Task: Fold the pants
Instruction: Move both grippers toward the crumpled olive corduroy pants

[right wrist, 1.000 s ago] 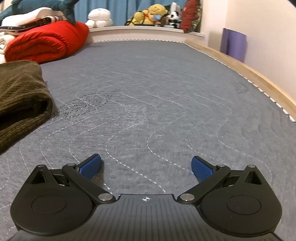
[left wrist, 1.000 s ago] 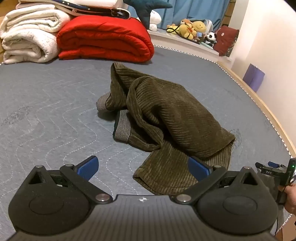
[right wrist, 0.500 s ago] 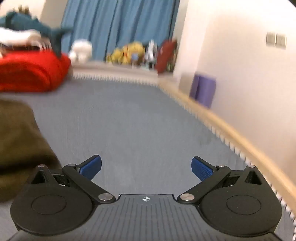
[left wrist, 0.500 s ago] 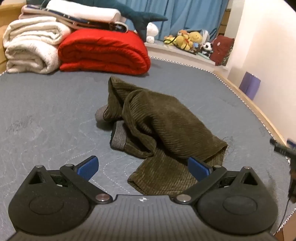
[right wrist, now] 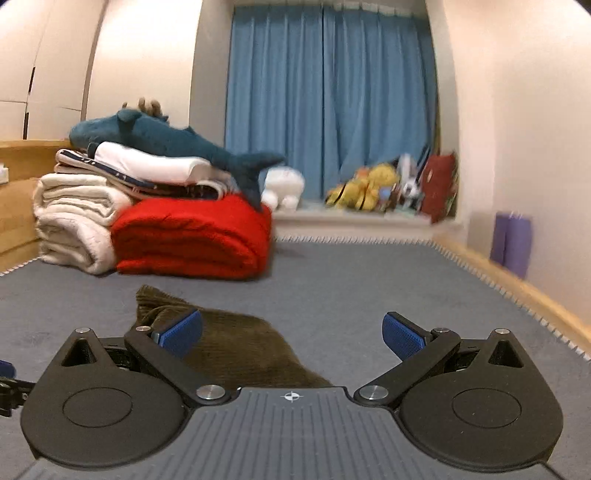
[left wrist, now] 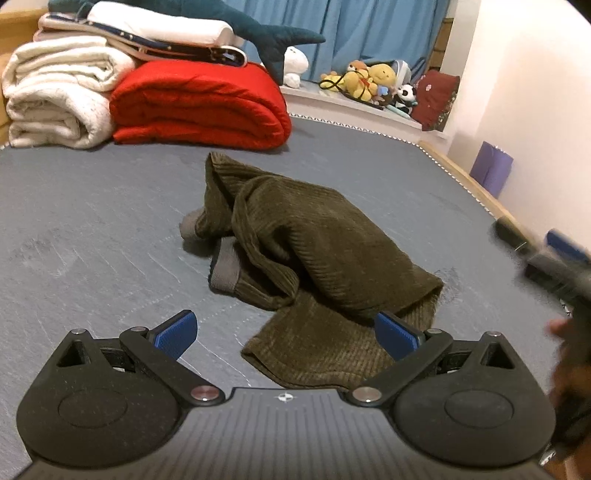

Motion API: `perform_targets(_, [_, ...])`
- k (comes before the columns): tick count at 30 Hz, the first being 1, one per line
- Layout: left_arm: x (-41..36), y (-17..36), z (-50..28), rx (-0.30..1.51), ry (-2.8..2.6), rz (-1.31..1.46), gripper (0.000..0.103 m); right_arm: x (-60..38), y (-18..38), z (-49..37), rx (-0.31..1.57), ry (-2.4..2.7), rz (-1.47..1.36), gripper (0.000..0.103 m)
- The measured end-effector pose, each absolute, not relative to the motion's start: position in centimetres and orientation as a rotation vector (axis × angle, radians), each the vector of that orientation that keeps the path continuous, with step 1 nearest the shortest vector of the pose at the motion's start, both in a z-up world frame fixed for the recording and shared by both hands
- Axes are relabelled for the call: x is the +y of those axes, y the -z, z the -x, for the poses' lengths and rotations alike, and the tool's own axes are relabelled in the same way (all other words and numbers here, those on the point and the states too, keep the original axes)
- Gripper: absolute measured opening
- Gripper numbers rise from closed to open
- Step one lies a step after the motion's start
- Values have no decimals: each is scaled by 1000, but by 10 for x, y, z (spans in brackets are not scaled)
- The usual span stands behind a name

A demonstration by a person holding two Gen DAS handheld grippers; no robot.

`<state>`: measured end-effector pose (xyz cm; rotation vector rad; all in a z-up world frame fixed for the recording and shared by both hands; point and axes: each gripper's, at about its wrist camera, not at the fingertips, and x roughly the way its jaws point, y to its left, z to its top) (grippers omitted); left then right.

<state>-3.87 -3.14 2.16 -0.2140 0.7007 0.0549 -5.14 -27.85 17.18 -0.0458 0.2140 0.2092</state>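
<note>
Olive corduroy pants [left wrist: 314, 266] lie crumpled in a heap on the grey quilted mattress [left wrist: 92, 229], grey cuffs showing on the left. My left gripper [left wrist: 286, 334] is open and empty, just short of the near edge of the pants. My right gripper [right wrist: 291, 334] is open and empty, held level above the mattress with the pants [right wrist: 236, 347] under and ahead of its left finger. In the left wrist view the right gripper [left wrist: 554, 262] shows blurred at the right edge.
A folded red blanket [left wrist: 199, 107], white blankets [left wrist: 55, 99] and a plush shark [left wrist: 258, 33] are stacked at the far end. Stuffed toys [left wrist: 369, 81] line the window ledge. The wooden bed edge [left wrist: 469, 181] and wall run along the right.
My right gripper has swung up and left from facing the mattress to facing the room, now over the pants. My left gripper has tilted up slightly and stayed open.
</note>
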Motion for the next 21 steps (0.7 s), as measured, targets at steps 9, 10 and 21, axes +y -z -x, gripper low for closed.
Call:
perform_targets(9, [-4,-11,28,678,-77,282,93,-235,-126,33,301,-129,90,103])
perform_targets(10, [-1,-10,25,674,-81,285,83,-239,-123,34,295,-116,64,103])
perform_targets(21, [-3,37,-32,795,-36,303,44,-249,-109,14,416,-141,32,102])
